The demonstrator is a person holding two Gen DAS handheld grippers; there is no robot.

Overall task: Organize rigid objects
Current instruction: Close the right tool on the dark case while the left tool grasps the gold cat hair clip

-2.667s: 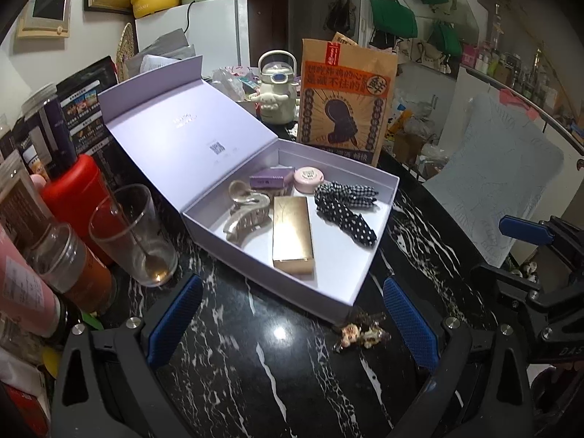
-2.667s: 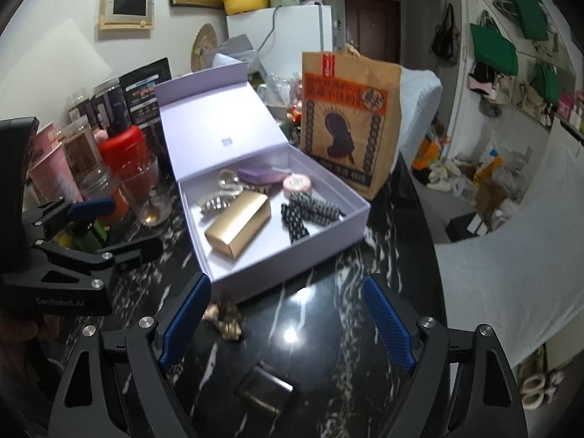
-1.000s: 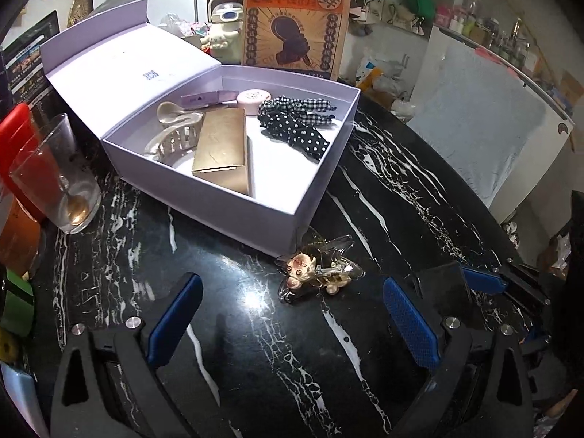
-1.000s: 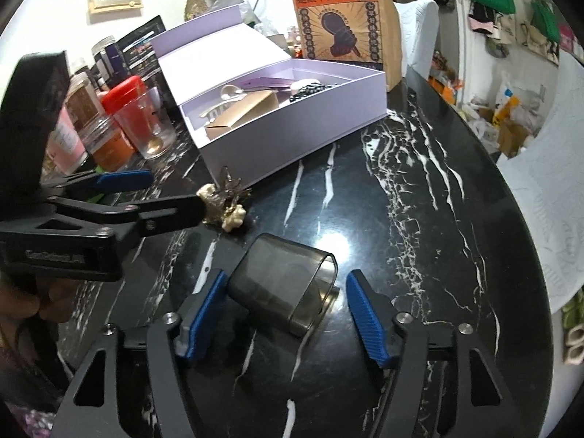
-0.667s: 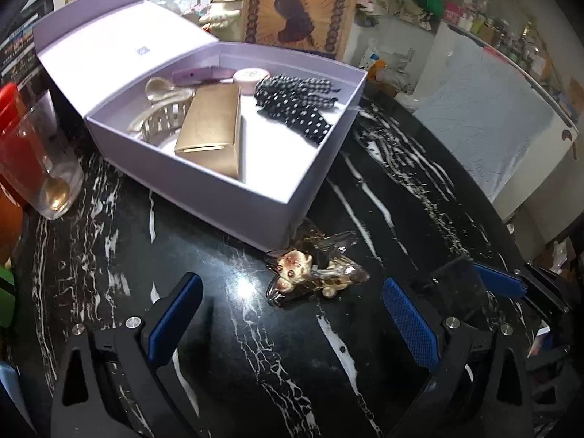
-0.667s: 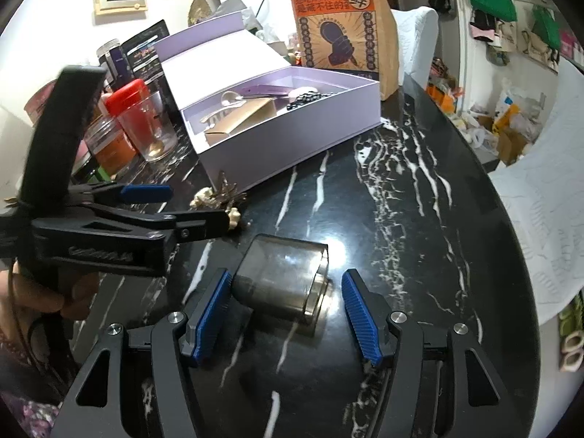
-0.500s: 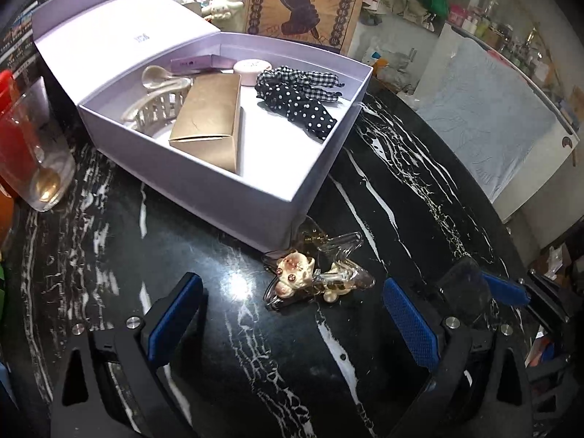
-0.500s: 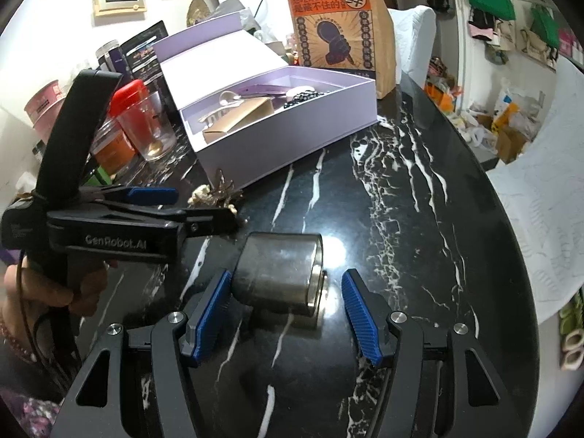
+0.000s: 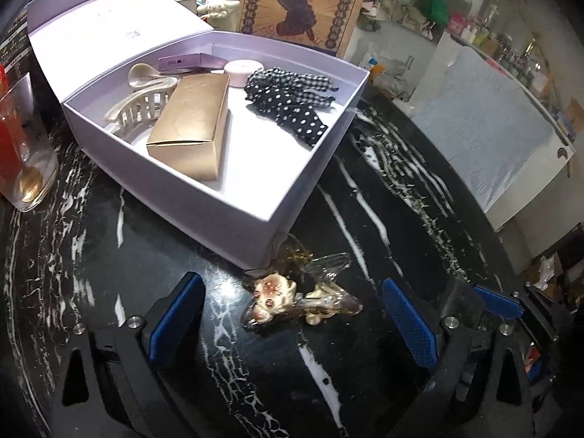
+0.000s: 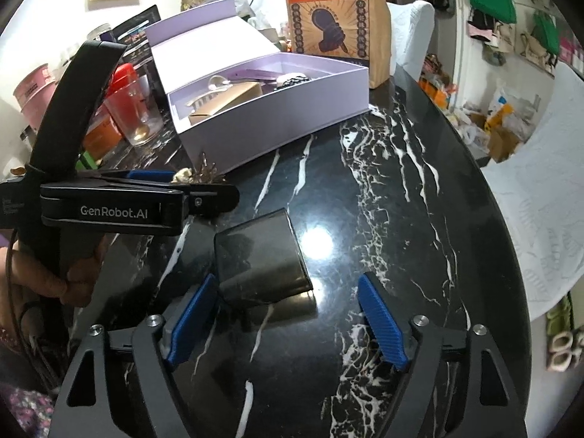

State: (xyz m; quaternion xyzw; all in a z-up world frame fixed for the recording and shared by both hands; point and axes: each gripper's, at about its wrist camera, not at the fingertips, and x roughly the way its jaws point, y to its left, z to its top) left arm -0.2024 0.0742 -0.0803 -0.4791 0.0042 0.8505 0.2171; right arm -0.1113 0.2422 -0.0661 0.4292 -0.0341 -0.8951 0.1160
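Observation:
An open lilac box (image 9: pixel 255 215) (image 10: pixel 292 124) on the black marble table holds a gold carton (image 9: pixel 191 126), a cream claw clip (image 9: pixel 140 107), a pink tin and a dotted bow (image 9: pixel 292 104). A decorated clear hair clip (image 9: pixel 295 292) (image 10: pixel 200 175) lies on the table at the box's near corner, between the fingers of my open left gripper (image 9: pixel 292 317) (image 10: pixel 204 186). My right gripper (image 10: pixel 288 314) is open around a dark smoky square case (image 10: pixel 261 261) lying on the table; its left pad touches the case.
A glass with a spoon (image 9: pixel 25 153) and red and pink jars (image 10: pixel 124 76) stand left of the box. A brown paper bag (image 10: pixel 332 14) stands behind it. The table's round edge (image 10: pixel 511 226) curves along the right.
Both grippers have come lower and closer to the table. The left one now has the hair clip between its fingers. The dark case has turned between the right fingers, which stand wider than before.

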